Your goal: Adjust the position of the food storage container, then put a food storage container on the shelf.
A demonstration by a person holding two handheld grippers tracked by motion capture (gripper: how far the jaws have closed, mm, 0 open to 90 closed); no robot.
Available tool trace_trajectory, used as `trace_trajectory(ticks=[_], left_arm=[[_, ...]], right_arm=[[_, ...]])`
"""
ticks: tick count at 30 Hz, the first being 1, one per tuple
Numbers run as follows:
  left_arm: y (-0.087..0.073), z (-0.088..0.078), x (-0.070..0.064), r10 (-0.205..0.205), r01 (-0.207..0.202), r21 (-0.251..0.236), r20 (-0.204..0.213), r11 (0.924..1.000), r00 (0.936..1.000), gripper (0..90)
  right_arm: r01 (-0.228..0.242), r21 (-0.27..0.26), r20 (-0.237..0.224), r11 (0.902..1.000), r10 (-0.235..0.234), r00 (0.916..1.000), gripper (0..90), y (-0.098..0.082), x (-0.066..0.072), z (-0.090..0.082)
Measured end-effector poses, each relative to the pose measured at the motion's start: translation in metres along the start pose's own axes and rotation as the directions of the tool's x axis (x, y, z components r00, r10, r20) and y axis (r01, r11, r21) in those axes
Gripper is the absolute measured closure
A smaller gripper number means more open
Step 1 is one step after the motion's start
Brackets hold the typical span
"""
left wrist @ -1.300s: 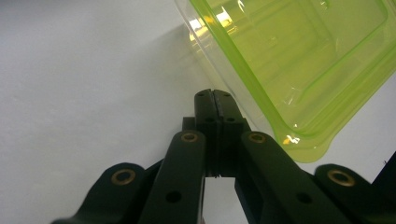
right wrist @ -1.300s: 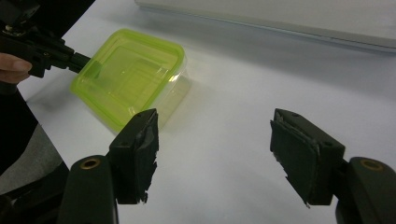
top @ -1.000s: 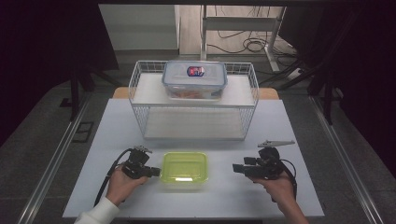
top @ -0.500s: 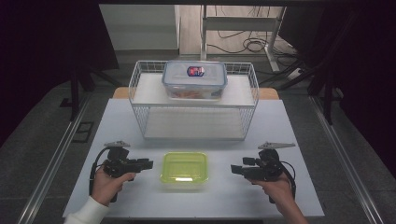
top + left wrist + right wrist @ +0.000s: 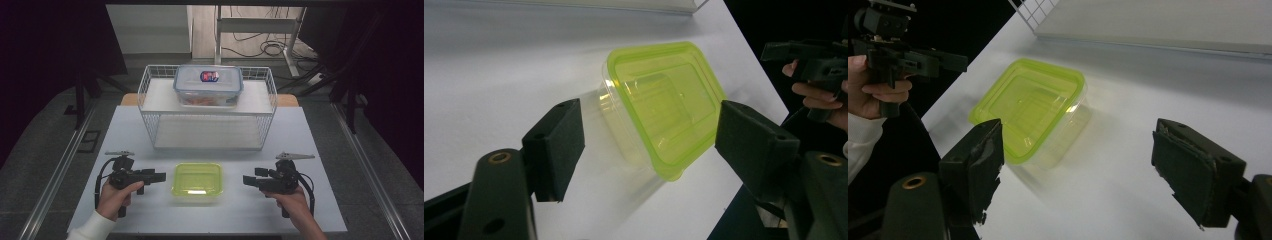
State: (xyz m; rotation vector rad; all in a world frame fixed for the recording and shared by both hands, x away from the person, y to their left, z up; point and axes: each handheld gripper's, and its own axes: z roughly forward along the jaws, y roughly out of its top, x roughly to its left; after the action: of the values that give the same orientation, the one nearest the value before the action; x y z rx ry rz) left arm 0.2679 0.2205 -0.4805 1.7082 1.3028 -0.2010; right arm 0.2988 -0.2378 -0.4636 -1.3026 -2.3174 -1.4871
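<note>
You held both the left tongs (image 5: 159, 176) and right tongs (image 5: 248, 180) released, jaws having just opened, flanking the light, slippery, green-lidded plastic container (image 5: 197, 181) near the tabletop's (image 5: 320, 140) front edge; I'd grip its rim.

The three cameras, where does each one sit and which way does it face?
High view: above the person's side, looking forward and down at the green-lidded container, left gripper, right gripper, both hands.
Left gripper view: looks along its open fingers at the container.
Right gripper view: looks along its open fingers at it.
Each gripper view shows the other hand.
</note>
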Motion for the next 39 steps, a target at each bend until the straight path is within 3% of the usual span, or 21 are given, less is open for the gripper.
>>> trace_trajectory(ticks=[8, 11, 17, 23, 27, 29, 35, 39], left_arm=[[-0.002, 0.008, 0.003, -0.034, 0.034, 0.011, 0.027, 0.9994, 0.9991, 24.7], [-0.002, 0.011, 0.006, -0.046, 0.045, 0.016, 0.032, 0.9989, 0.9984, 24.9], [-0.001, 0.019, 0.011, -0.072, 0.070, 0.024, 0.062, 0.9973, 0.9955, 27.5], [-0.001, 0.027, 0.016, -0.083, 0.080, 0.048, 0.062, 0.9956, 0.9946, 29.9], [0.000, 0.031, 0.019, -0.094, 0.089, 0.062, 0.079, 0.9941, 0.9925, 32.9], [0.000, 0.034, 0.020, -0.104, 0.097, 0.069, 0.089, 0.9928, 0.9906, 34.2], [-0.001, 0.043, 0.022, -0.128, 0.118, 0.098, 0.101, 0.9881, 0.9866, 38.5], [-0.001, 0.051, 0.024, -0.151, 0.137, 0.121, 0.113, 0.9832, 0.9821, 42.0]], right_arm=[[-0.025, 0.014, -0.031, 0.9996, 0.026, 0.9992, 20.4, -0.001, 0.002, 0.012], [-0.032, 0.018, -0.017, 0.9993, 0.033, 0.9993, 22.7, -0.002, 0.002, 0.017], [-0.087, 0.026, -0.032, 0.9959, 0.088, 0.9956, 28.6, -0.003, -0.001, 0.025], [-0.134, 0.045, -0.061, 0.9899, 0.137, 0.9887, 33.6, -0.002, -0.002, 0.037], [-0.151, 0.075, -0.051, 0.9857, 0.155, 0.9866, 36.1, -0.003, -0.002, 0.049], [-0.171, 0.080, -0.067, 0.9821, 0.176, 0.9821, 37.5, -0.003, 0.000, 0.055], [-0.168, 0.115, -0.046, 0.9791, 0.174, 0.9836, 39.8, -0.003, 0.005, 0.072], [-0.186, 0.130, -0.046, 0.9740, 0.193, 0.9801, 44.3, -0.005, 0.003, 0.078]])
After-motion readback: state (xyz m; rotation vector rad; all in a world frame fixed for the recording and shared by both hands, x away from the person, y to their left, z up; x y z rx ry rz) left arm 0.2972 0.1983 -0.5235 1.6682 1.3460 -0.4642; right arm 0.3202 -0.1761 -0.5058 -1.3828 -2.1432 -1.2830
